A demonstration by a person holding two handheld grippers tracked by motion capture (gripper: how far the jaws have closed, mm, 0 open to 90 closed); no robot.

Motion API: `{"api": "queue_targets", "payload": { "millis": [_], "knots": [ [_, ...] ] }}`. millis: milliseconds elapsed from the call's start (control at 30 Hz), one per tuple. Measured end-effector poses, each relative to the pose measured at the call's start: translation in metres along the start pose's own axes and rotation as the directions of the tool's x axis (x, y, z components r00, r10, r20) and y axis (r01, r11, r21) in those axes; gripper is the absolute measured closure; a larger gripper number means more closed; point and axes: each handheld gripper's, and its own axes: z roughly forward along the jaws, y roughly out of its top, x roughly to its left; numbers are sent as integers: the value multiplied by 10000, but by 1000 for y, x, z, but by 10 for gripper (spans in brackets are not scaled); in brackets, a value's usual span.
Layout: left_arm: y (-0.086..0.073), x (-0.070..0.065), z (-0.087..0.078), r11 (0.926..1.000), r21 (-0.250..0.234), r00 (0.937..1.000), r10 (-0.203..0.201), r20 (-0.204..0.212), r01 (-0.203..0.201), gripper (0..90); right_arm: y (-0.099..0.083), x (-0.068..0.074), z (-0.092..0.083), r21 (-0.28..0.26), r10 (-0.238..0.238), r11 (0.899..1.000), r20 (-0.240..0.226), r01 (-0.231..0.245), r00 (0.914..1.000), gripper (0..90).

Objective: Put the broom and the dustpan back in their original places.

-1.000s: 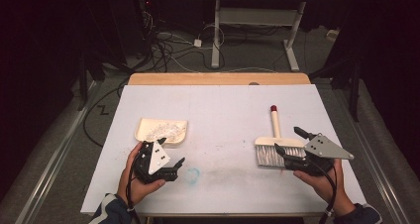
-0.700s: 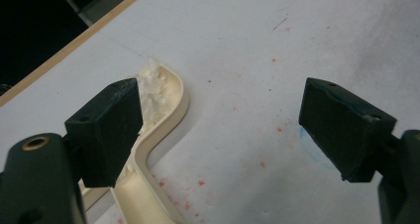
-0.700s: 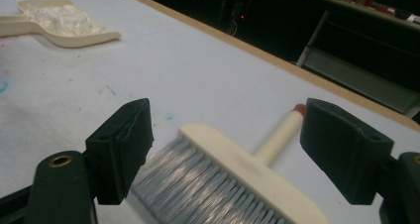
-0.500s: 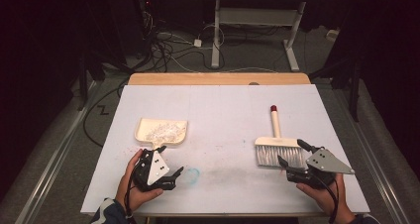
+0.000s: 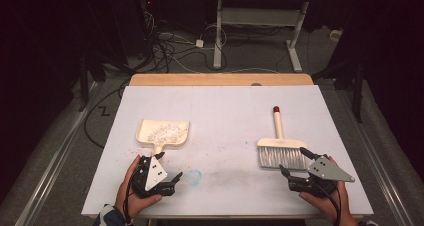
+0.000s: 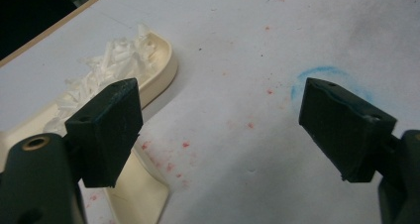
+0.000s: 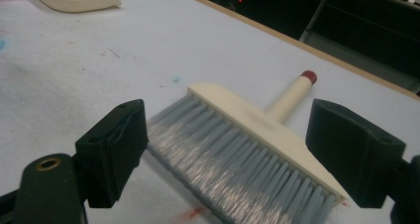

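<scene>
A cream dustpan (image 5: 163, 133) holding white shreds (image 6: 106, 65) lies on the left of the white table (image 5: 225, 111). My left gripper (image 5: 172, 178) stands open near the front edge, just short of the dustpan's handle (image 6: 138, 194), nothing between its jaws. A cream hand brush (image 5: 280, 148) with grey bristles (image 7: 233, 159) and a red-tipped handle (image 7: 308, 76) lies flat on the right. My right gripper (image 5: 295, 167) is open, just behind the bristles, with its jaws spread to either side of them and apart from them.
A faint blue ring (image 5: 195, 175) and small red specks (image 6: 185, 144) mark the table between the grippers. A wooden strip (image 5: 220, 79) edges the far side. Beyond it are cables (image 5: 170, 51) and a table frame (image 5: 255, 21) on the floor.
Both grippers have drawn back toward the front edge, away from the dustpan and the brush. The dustpan and brush have stayed in place.
</scene>
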Motion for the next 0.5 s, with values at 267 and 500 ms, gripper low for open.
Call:
{"api": "queue_targets", "payload": {
  "millis": [267, 500],
  "knots": [
    [0, 0, -2, 9999, 14, 9999, 116, -10, -116, 162, 2, 5, -2, 56, -175, 9998, 56, 175, 9998, 186],
    [2, 1, 1, 9998, 17, 9998, 180, -95, -180, 161, 4, 8, 0, -21, -270, 9996, 128, 270, 9996, 190]
  ]
}}
